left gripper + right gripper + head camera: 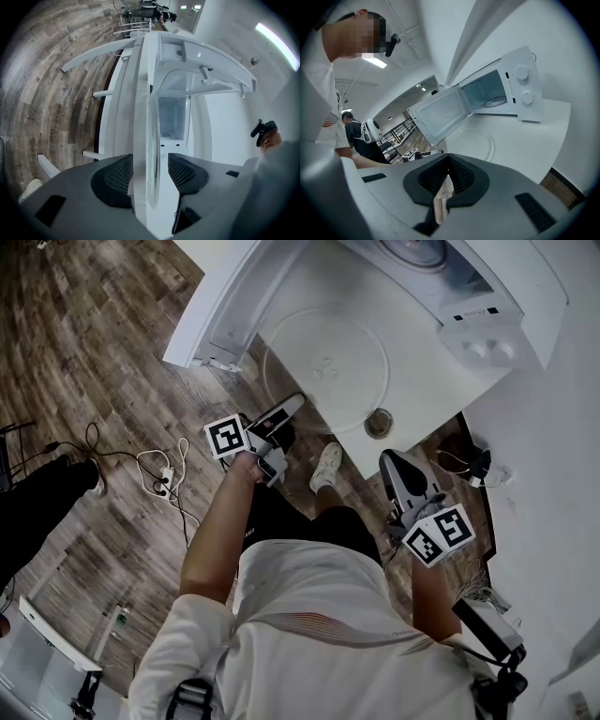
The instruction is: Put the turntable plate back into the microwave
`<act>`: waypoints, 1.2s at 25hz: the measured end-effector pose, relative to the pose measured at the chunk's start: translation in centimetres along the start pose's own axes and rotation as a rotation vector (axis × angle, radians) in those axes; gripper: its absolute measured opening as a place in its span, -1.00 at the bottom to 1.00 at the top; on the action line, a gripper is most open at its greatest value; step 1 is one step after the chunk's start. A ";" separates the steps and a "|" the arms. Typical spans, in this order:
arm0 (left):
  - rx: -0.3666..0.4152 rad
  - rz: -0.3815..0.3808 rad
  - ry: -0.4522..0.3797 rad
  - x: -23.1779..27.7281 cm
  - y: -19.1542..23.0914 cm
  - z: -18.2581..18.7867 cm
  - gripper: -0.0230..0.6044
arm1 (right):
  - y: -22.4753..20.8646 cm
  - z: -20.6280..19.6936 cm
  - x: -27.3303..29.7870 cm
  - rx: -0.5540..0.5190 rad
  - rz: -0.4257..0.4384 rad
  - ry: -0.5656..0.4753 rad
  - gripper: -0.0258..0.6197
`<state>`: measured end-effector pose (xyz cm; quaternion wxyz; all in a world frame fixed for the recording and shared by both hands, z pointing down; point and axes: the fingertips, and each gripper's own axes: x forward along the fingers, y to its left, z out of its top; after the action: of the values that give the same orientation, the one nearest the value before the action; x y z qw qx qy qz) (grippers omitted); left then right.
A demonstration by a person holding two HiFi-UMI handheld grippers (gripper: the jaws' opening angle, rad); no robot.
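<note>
Left gripper (pixel 292 406): turned on its side at the near edge of the worktop (pixel 427 395). Fingers (pixel 115 180) partly open, straddling the worktop edge and the rim of the turntable plate (pixel 326 371); a gap shows beside the glass, so no grip.
Right gripper (pixel 394 463): fingers (pixel 461 174) closed together, empty, off the worktop's near edge.
Turntable plate: flat on the worktop, outside the microwave (pixel 459 282); door (pixel 220 310) open.
Print beside the knobs (pixel 524 84): too small to read.

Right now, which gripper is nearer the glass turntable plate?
Left. The left gripper straddles the near rim of the turntable plate; the right gripper hangs back, off the table.
</note>
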<state>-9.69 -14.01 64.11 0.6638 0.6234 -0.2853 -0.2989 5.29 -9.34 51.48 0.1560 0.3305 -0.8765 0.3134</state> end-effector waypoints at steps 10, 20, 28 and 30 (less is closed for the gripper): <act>-0.004 0.007 -0.020 0.3 -0.3 0.7 -0.81 | 0.2 -0.2 0.2 0.004 0.012 0.006 -0.91; 0.019 -0.039 -0.070 0.2 -0.5 0.2 -0.82 | 0.4 -0.3 -0.2 0.006 0.011 -0.005 -0.91; 0.030 -0.069 -0.089 0.4 -1.6 -0.3 -0.82 | 0.5 -0.5 -0.8 0.011 -0.001 -0.017 -0.91; 0.021 -0.098 -0.099 0.4 -2.3 -0.5 -0.82 | 0.6 -0.6 -1.1 0.012 -0.004 -0.020 -0.91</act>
<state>-9.15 -14.10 61.75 0.6267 0.6281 -0.2900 -0.3586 5.75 -8.10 51.12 0.1459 0.3365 -0.8754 0.3148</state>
